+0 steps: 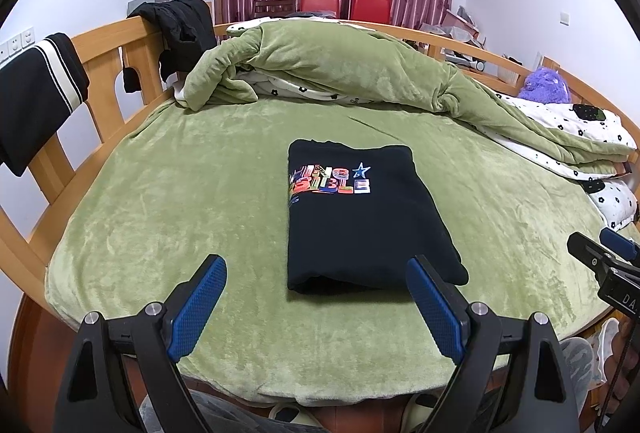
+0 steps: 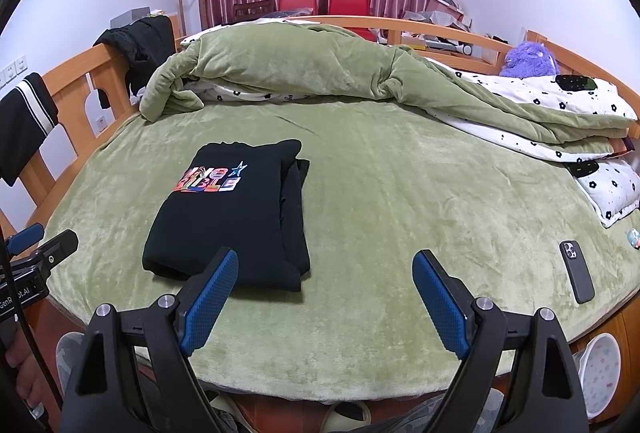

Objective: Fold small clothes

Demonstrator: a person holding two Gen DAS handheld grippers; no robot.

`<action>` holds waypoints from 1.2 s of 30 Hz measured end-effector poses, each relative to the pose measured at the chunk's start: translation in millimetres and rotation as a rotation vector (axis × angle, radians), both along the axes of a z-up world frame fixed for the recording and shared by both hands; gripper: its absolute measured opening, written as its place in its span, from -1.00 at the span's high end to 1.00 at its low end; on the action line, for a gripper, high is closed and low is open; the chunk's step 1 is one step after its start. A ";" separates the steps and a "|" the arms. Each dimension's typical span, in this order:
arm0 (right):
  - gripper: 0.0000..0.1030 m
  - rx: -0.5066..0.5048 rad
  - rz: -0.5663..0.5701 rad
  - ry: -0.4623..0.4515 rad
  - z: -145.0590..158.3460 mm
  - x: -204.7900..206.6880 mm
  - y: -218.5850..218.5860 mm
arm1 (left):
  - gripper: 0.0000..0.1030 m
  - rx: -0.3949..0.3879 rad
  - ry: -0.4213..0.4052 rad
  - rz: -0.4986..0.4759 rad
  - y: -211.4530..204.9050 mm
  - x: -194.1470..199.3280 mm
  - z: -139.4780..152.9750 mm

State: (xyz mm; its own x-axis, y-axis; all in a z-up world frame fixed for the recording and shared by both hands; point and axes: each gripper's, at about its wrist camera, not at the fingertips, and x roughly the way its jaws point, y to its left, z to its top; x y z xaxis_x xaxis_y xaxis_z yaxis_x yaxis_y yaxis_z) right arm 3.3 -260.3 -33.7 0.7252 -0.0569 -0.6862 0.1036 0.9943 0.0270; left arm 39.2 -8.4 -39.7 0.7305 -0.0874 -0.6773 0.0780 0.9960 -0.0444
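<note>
A black garment (image 1: pixel 360 217) with a colourful letter print lies folded into a neat rectangle on the green bed cover (image 1: pixel 180 201). It also shows in the right wrist view (image 2: pixel 236 221), left of centre. My left gripper (image 1: pixel 316 273) is open and empty, held just short of the garment's near edge. My right gripper (image 2: pixel 326 265) is open and empty, to the right of the garment, its left finger in front of the garment's near right corner. Each gripper shows at the edge of the other's view (image 1: pixel 600 253) (image 2: pixel 40 245).
A bunched green and floral quilt (image 1: pixel 360 73) lies across the far side of the bed. A black phone (image 2: pixel 576 271) lies near the right front edge. Wooden bed rails (image 1: pixel 100 81) with dark clothes draped on them run along the left. A purple plush toy (image 2: pixel 528 61) sits far right.
</note>
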 end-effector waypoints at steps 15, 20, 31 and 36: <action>-0.71 0.004 -0.005 0.004 -0.1 0.0 0.8 | -0.77 0.000 -0.001 -0.002 1.0 0.3 0.2; -0.71 0.005 -0.004 0.004 -0.4 0.8 -0.1 | -0.77 -0.001 0.000 -0.002 1.3 -0.2 0.3; -0.71 0.007 -0.005 0.004 -0.4 0.6 0.1 | -0.77 -0.002 -0.001 -0.001 0.9 -0.6 1.1; -0.71 0.006 -0.005 0.004 -0.4 0.7 0.1 | -0.77 -0.002 -0.001 -0.002 1.6 -0.9 1.1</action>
State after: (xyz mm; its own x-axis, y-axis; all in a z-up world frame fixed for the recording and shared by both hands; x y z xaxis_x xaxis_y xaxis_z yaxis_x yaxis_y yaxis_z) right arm 4.0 -260.2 -34.1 0.7225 -0.0562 -0.6891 0.1087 0.9935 0.0330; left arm 38.3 -6.8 -38.6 0.7310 -0.0899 -0.6764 0.0801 0.9957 -0.0458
